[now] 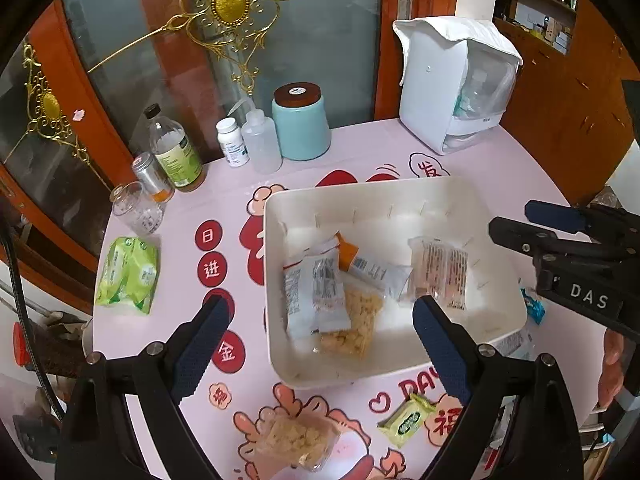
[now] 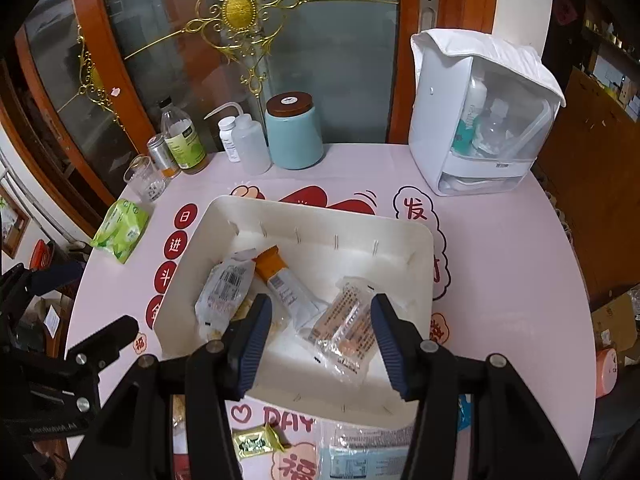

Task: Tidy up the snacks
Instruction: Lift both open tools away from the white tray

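A white bin sits mid-table and holds several snack packets: a grey-white pack, a clear bag of yellow puffs, an orange-capped pouch and a clear wafer pack. My left gripper is open and empty above the bin's near side. My right gripper is open and empty above the wafer pack. On the table near me lie another puff bag, a small yellow-green candy and a blue-white packet.
A green tissue pack lies at the left. Bottles, a glass and a teal jar stand at the back. A white storage case stands back right. The table edge curves at right.
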### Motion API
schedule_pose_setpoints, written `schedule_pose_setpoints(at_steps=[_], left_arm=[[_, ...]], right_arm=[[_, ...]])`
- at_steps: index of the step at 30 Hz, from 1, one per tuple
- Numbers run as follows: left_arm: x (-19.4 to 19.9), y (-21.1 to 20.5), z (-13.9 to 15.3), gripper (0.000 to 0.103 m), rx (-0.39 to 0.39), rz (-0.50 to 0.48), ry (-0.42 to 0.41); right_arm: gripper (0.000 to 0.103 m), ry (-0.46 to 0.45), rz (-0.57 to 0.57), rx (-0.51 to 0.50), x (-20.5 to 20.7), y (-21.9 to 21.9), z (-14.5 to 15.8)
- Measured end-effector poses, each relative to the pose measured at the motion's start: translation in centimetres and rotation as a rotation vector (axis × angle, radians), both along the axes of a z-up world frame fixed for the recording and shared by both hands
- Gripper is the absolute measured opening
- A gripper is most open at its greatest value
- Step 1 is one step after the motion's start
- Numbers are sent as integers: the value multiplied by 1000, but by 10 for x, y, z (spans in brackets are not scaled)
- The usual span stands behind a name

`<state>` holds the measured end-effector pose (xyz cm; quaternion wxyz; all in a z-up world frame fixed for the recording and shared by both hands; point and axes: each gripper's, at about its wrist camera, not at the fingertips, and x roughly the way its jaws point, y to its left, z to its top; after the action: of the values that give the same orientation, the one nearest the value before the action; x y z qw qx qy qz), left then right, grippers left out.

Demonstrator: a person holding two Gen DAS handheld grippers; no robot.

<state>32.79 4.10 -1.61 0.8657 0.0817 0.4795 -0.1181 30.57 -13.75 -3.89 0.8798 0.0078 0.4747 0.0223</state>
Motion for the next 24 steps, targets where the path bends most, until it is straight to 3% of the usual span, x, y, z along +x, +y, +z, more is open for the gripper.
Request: schedule_pose_setpoints(at_steps=[10, 24], left_arm=[[-48, 25, -4, 92, 6, -6, 8], [-107, 76, -8, 92, -25, 6, 18]], right_arm=[[52, 19, 39, 27, -48, 9, -11], [52, 103, 126, 106, -130, 39, -61]])
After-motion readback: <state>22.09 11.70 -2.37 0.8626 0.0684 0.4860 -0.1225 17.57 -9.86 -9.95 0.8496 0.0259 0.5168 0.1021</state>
